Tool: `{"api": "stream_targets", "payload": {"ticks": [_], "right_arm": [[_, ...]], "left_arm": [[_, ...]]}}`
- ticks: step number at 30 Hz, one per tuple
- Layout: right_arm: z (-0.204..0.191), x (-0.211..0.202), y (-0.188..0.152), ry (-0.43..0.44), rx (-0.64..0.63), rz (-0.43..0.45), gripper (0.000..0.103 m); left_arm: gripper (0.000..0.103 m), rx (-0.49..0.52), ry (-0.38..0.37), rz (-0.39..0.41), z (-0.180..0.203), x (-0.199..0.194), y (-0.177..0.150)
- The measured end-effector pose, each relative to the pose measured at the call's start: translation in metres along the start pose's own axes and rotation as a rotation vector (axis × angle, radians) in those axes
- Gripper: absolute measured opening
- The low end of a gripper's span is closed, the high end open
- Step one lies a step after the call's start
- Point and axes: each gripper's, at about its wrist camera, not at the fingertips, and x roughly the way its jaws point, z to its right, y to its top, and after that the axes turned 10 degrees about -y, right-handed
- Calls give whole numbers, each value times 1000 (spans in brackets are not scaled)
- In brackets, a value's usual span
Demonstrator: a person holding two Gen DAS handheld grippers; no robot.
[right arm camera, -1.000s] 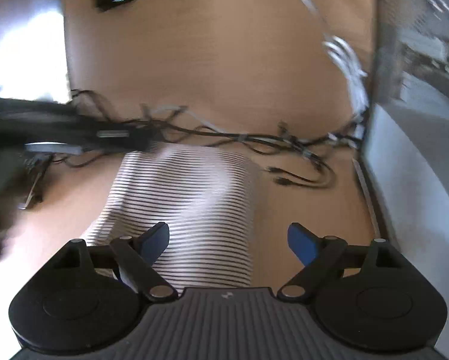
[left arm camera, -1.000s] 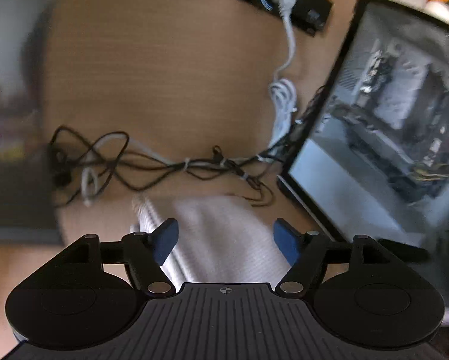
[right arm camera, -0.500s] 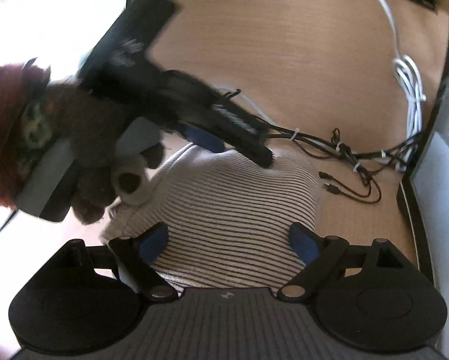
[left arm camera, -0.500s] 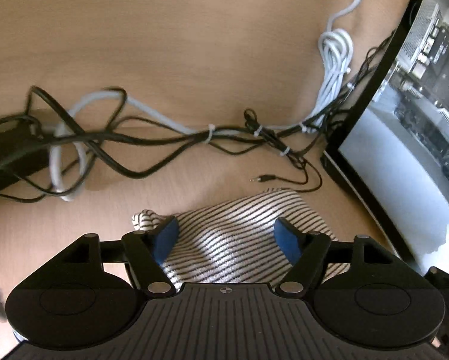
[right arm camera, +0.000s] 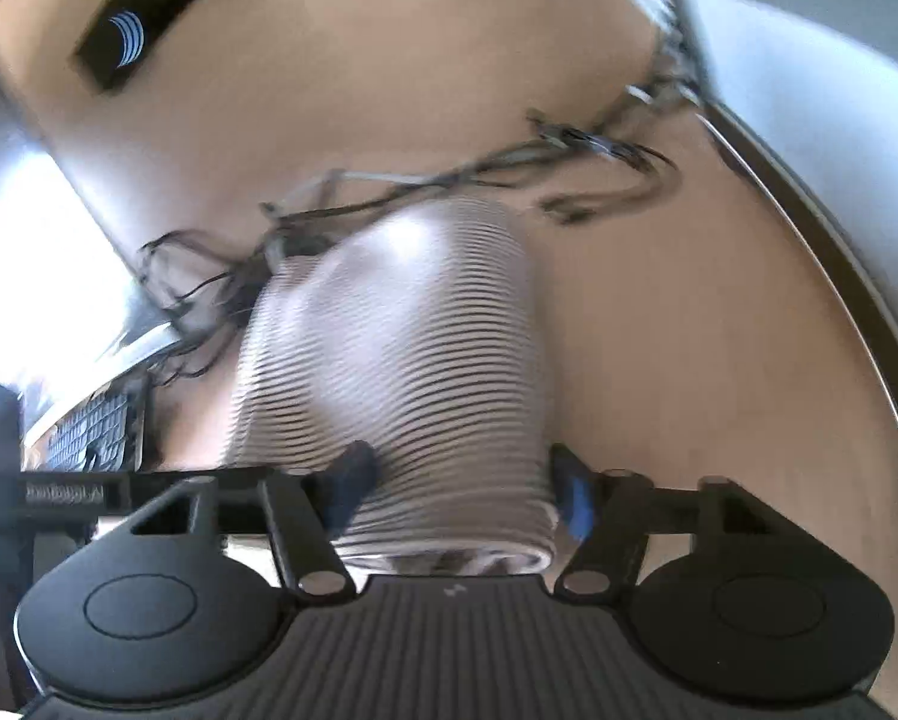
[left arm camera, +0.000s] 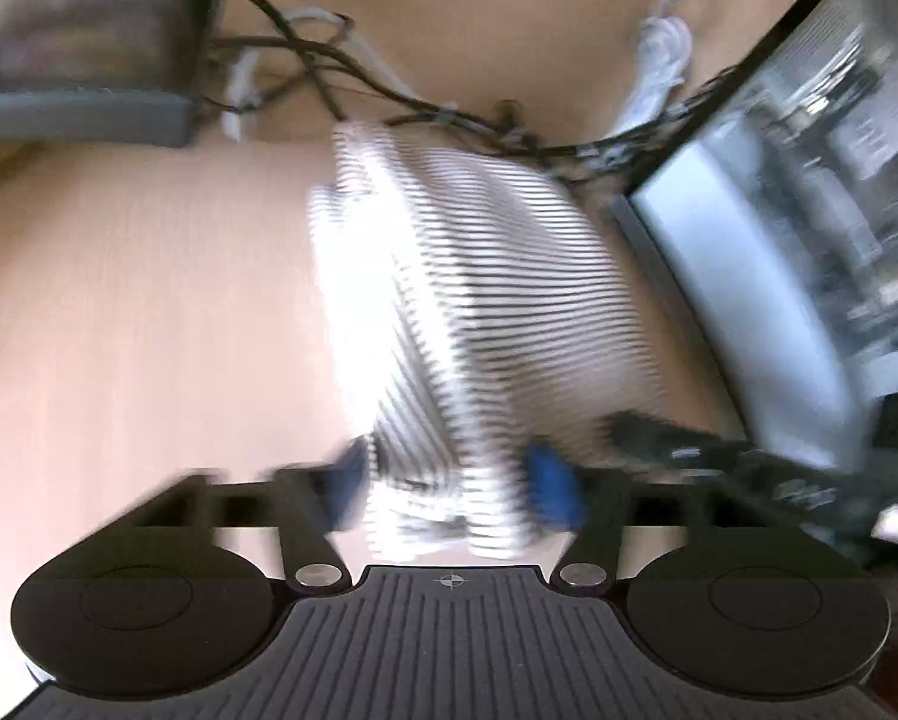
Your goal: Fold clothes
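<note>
The striped garment point(left arm camera: 508, 276), white with thin dark stripes, lies bunched on the wooden surface point(left arm camera: 119, 300), its far edge against the tangled cables point(left arm camera: 353, 72). Half a second back it sat further ahead of both tools. Left gripper point(left arm camera: 449, 492) and right gripper point(right arm camera: 454, 492) have just been closing, near hem between the fingers; contact is blurred, apparently gripping. Judged: start of a fold. Writing on the dark bar point(right arm camera: 65, 495) is illegible.

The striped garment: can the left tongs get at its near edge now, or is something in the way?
Probably yes. The near edge of the striped garment already lies between the blue pads of the left tongs, whose jaws have just been closing. Nothing blocks them; blur hides whether they press.
</note>
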Motion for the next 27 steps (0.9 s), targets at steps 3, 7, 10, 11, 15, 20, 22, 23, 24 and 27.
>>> {"api": "stream_targets", "payload": {"ticks": [3,7,10,11,15,20,22,23,24,27], "right_arm": [[-16,-8,0,-14,-108,44,64],[-17,-2,-3,-44,-171,-4,64],[-21,-14,6,-71,-212,43,73],[-22,-18,11,-85,-220,70,77],[-34,-22,34,-145,-282,175,84],[-56,0,66,-108,-338,227,84],[-69,16,81,-12,-342,201,84],[-76,25,85,27,-351,172,84],[-82,42,89,35,-366,113,84],[-92,92,89,18,-391,-24,84]], "left_arm": [[54,-4,-60,42,-1,-9,5],[57,-1,75,-26,-20,1,-7],[58,43,123,-10,-16,-6,-10],[57,86,143,13,-7,-11,-9],[59,250,137,124,26,-28,-3],[65,264,56,80,26,-1,1],[63,223,99,44,13,15,0],[62,204,109,34,6,16,-2],[61,191,108,26,0,18,-3],[61,179,105,22,-8,19,-5]]}}
